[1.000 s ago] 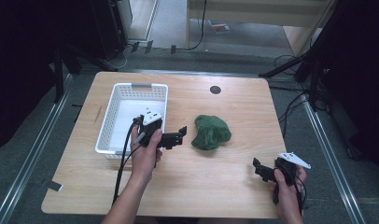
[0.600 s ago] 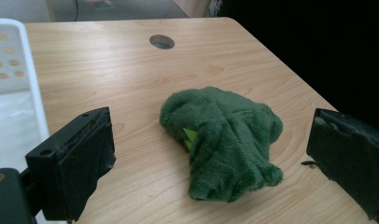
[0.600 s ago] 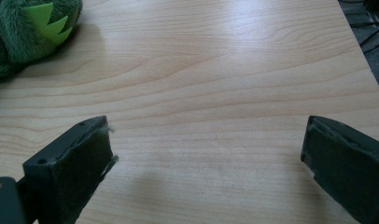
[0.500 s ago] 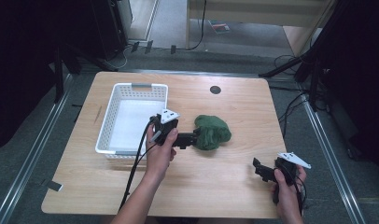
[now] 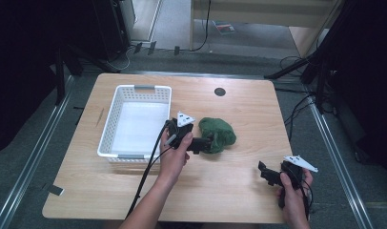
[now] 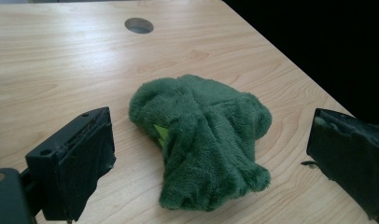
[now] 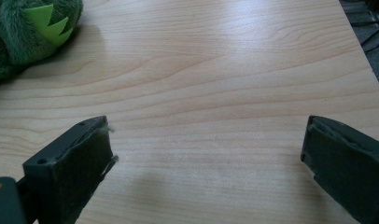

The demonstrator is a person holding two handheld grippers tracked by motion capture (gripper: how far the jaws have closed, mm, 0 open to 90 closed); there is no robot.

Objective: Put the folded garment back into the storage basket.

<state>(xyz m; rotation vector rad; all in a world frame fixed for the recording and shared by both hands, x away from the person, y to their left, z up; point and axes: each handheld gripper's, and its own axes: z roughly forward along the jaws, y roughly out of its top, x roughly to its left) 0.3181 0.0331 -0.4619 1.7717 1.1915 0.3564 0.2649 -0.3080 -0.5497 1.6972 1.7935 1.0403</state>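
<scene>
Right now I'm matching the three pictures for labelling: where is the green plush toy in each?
High view: green plush toy at table centre, right of the white basket.
Left gripper view: centre, between the open jaws.
Right gripper view: top-left corner.
Shared landmark: its light-green felt piece.

Around the wooden table

We see a white slatted basket [image 5: 134,121] on the left part of the wooden table [image 5: 239,191], with grey grips at its near and far rims. We find a round dark cable hole [image 5: 219,91] near the table's far edge. Beyond it, black cables [image 5: 201,28] trail over the grey floor [image 5: 172,28].
</scene>
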